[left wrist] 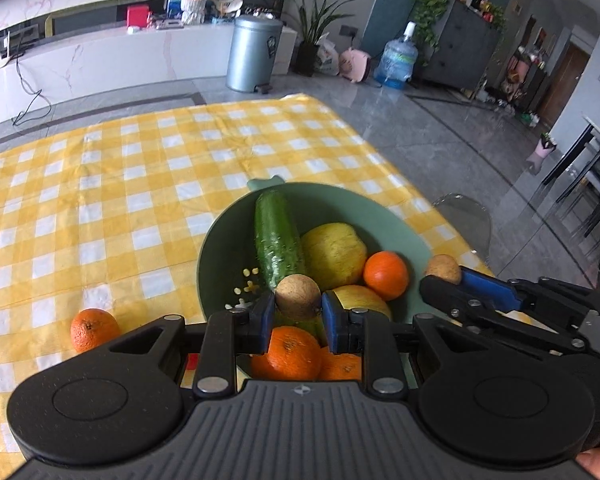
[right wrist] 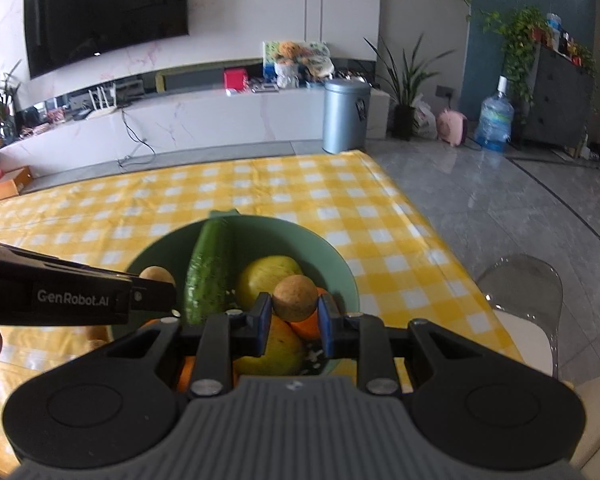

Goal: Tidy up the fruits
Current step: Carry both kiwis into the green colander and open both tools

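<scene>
1. Over the green bowl (left wrist: pixel 220 236), both grippers hang side by side, each clenched on a small brown round fruit.
2. Left gripper (left wrist: pixel 298 318): blue pads (left wrist: pixel 265 320) press a brown fruit (left wrist: pixel 298 296) from either side. It sits above the near part of the bowl, over an orange (left wrist: pixel 288 354).
3. Right gripper (right wrist: pixel 294 320): same grip on a second brown fruit (right wrist: pixel 295 297), held over a yellow-green fruit (right wrist: pixel 272 350) at the bowl's near right.
4. Key relation, judged: the drop spot lies straight below each pair of jaws, inside the rim. Neither fruit needs carrying further across; only lowering and letting go.
5. Both held fruits are near-spherical, no long axis to speak of, so the way they are turned matters little.
6. Long thing in the bowl: a cucumber (left wrist: pixel 276 240), long axis running from the near centre toward the far rim, far tip raised against the wall. It lies left of the free pockets.
7. Also in the bowl: a yellow fruit (left wrist: pixel 334 254) and a second orange (left wrist: pixel 386 274) on the right.
8. One stray orange (left wrist: pixel 94 329) is out on the checked cloth (left wrist: pixel 100 184), left of the bowl; the left gripper is nearer to it.
</scene>
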